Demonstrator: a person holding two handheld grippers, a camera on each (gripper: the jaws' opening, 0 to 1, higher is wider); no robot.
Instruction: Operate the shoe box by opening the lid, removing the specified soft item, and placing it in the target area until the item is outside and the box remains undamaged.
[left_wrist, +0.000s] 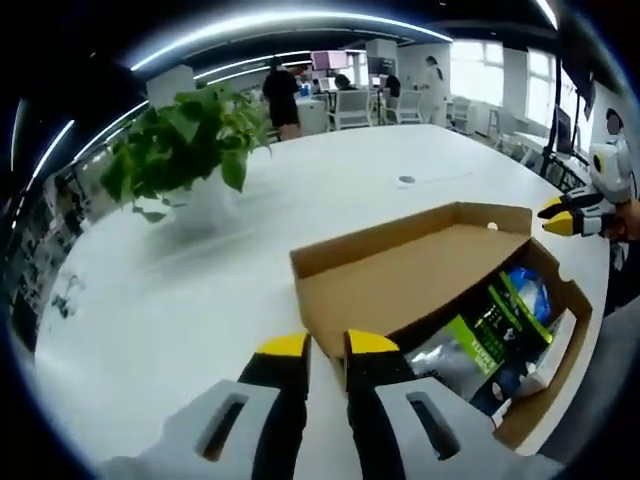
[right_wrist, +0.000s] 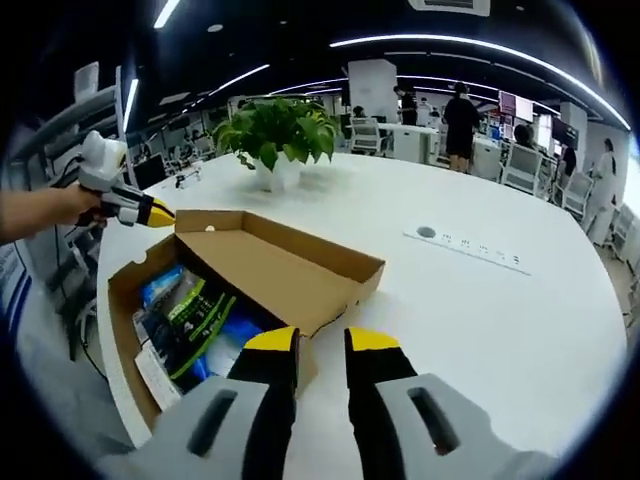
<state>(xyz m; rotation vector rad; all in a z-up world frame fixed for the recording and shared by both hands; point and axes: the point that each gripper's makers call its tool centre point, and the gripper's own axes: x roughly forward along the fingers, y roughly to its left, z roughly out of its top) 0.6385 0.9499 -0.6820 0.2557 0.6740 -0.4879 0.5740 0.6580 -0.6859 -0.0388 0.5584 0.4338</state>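
In the left gripper view we see our left gripper (left_wrist: 328, 345) with its yellow-tipped jaws a little apart and grasping nothing, just before the near corner of the brown cardboard shoe box (left_wrist: 400, 275). The box stands on the large white table (left_wrist: 200, 290), its lid raised. Inside lie soft packages in green, black and blue wrapping (left_wrist: 495, 320). The right gripper (left_wrist: 556, 216) is at the far corner.

In the right gripper view our right gripper (right_wrist: 321, 340) is also released, near the lid edge. A green potted plant (right_wrist: 275, 130) stands behind the box.
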